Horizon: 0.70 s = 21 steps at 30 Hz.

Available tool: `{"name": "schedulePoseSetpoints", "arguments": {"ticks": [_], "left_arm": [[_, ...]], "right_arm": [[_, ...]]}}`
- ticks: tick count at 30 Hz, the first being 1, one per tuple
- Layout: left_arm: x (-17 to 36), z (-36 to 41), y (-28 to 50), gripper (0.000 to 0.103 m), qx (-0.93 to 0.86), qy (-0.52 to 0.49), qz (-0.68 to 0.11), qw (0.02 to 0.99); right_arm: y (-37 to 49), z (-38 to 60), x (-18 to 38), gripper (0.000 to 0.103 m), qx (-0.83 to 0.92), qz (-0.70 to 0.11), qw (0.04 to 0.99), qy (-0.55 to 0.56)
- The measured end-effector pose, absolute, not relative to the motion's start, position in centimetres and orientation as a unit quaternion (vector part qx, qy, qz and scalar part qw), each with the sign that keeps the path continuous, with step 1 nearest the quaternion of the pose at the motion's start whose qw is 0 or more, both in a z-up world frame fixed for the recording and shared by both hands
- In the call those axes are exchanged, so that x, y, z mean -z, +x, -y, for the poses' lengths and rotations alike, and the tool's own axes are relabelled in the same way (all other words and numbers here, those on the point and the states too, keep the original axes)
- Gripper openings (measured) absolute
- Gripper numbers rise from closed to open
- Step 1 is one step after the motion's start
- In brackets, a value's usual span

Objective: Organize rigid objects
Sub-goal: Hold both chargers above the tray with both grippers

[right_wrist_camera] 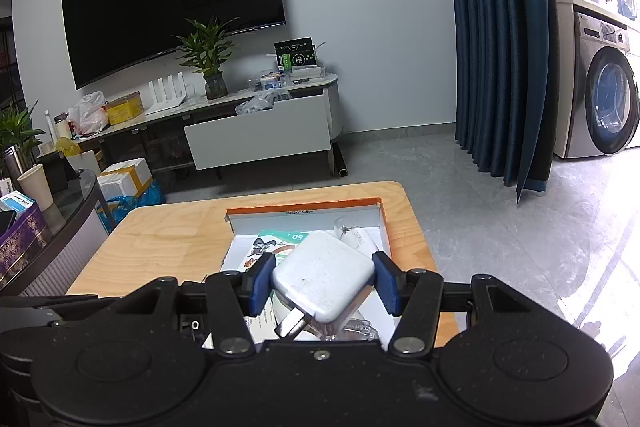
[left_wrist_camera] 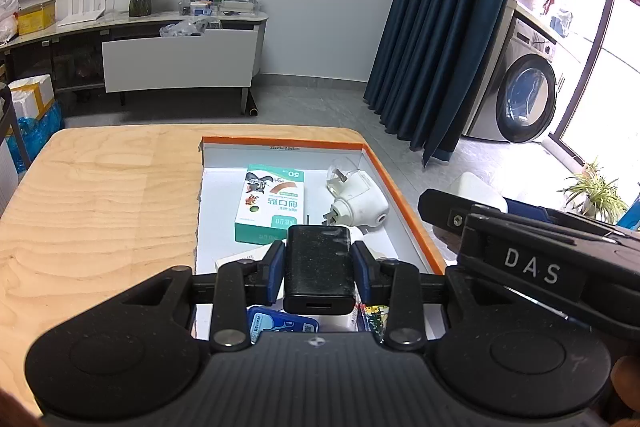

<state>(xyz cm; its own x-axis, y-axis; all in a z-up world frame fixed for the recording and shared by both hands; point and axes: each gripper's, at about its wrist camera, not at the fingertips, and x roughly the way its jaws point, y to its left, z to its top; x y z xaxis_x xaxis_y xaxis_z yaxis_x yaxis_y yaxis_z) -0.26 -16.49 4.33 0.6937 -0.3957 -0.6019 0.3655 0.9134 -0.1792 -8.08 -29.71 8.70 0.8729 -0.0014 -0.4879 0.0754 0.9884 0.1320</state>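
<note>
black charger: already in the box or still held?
Held. The left claw is shut on the black charger, blue pads pressing both its sides, above the orange-rimmed box; it rests on nothing inside.

Both wrist views look down (closely) at the orange-rimmed box (left_wrist_camera: 404,191).

Pale, smooth-grained wood forms the surface (left_wrist_camera: 100,195) beneath the left tool (left_wrist_camera: 319,267), whose matt black plastic clamps a speckled black plastic charger (left_wrist_camera: 319,269); ahead lies a printed cardboard carton (left_wrist_camera: 272,203); the right tool (right_wrist_camera: 323,285) grips a scuffed white plastic adapter (right_wrist_camera: 324,279).
</note>
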Motion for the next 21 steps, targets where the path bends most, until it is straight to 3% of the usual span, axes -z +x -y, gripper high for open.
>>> {"name": "schedulePoseSetpoints", "arguments": {"ticks": [21], "left_arm": [[-4.12,16.71,-0.63,0.036,0.207,-0.025,-0.334,0.919]], "right_arm": [[-8.04,29.57,-8.73,0.065,0.02,-0.252,0.965,0.073]]}}
